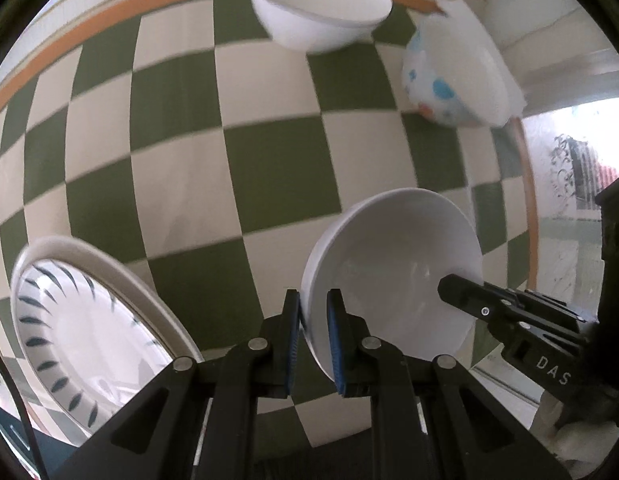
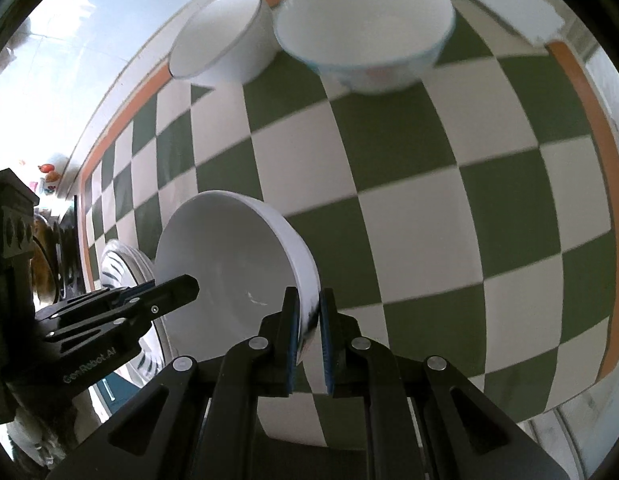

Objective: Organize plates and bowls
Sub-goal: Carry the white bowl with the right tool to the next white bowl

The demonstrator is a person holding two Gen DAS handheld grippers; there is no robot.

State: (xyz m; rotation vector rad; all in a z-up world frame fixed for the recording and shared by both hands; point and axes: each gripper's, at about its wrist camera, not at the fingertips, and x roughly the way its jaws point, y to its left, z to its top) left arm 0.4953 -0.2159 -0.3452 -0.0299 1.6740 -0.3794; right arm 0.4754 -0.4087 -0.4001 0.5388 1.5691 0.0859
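Two claws share one plain white bowl [image 1: 393, 268], lower centre of frame: left gripper [image 1: 314, 338] pinches one rim, right gripper [image 2: 308, 334] pinches opposite rim, likely balancing load. Two more bowls [image 2: 365, 28] wait at top; patterned plate [image 1: 85, 332] lower left.

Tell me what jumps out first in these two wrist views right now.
The plain white bowl pinched by both grippers at once: the left gripper on one rim, the right gripper on the opposite rim. Next comes the green and cream checked cloth beneath it. At its far edge sit a dark-rimmed white bowl and a patterned bowl; a leaf-patterned plate lies beside the left gripper.
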